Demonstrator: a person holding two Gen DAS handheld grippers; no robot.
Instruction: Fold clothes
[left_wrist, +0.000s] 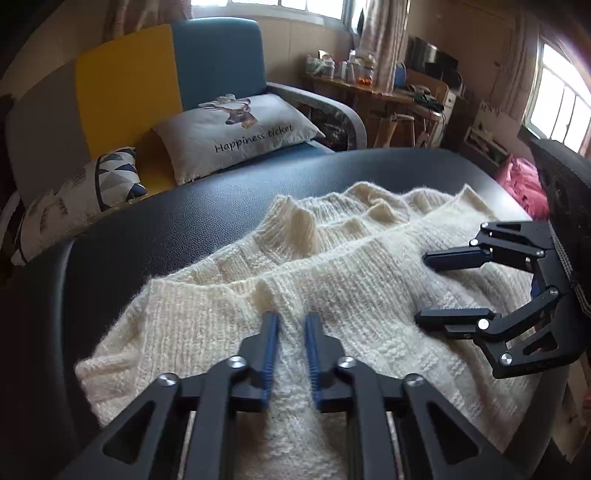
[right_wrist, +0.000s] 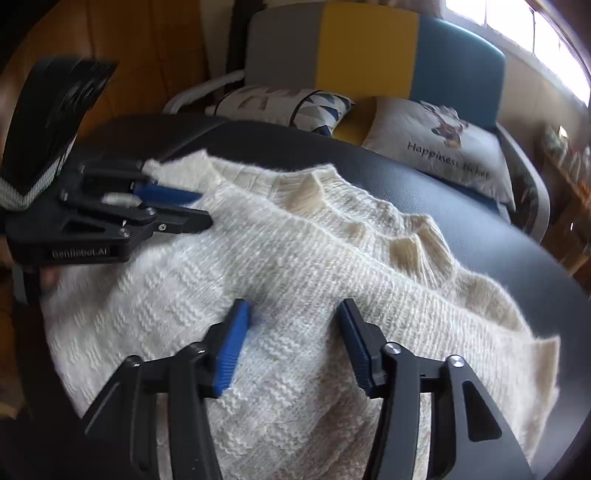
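Observation:
A cream knitted sweater (left_wrist: 369, 266) (right_wrist: 295, 251) lies spread on a black padded table (left_wrist: 177, 229) (right_wrist: 461, 221), with one layer folded over along a ridge that runs across it. My left gripper (left_wrist: 291, 319) (right_wrist: 205, 210) sits at the near left part of the sweater. Its blue pads are close together with a fold of the knit pinched between them. My right gripper (left_wrist: 423, 288) (right_wrist: 293, 310) rests low over the sweater's right part. Its jaws stand wide apart and only flat knit lies between the fingers.
Behind the table stands a sofa (left_wrist: 207, 62) (right_wrist: 369, 44) in grey, yellow and blue, with a printed cushion (left_wrist: 236, 129) (right_wrist: 443, 147) and a patterned one (left_wrist: 110, 177). A cluttered wooden desk (left_wrist: 373, 92) is at the back right. A pink cloth (left_wrist: 524, 184) lies beyond the table's right edge.

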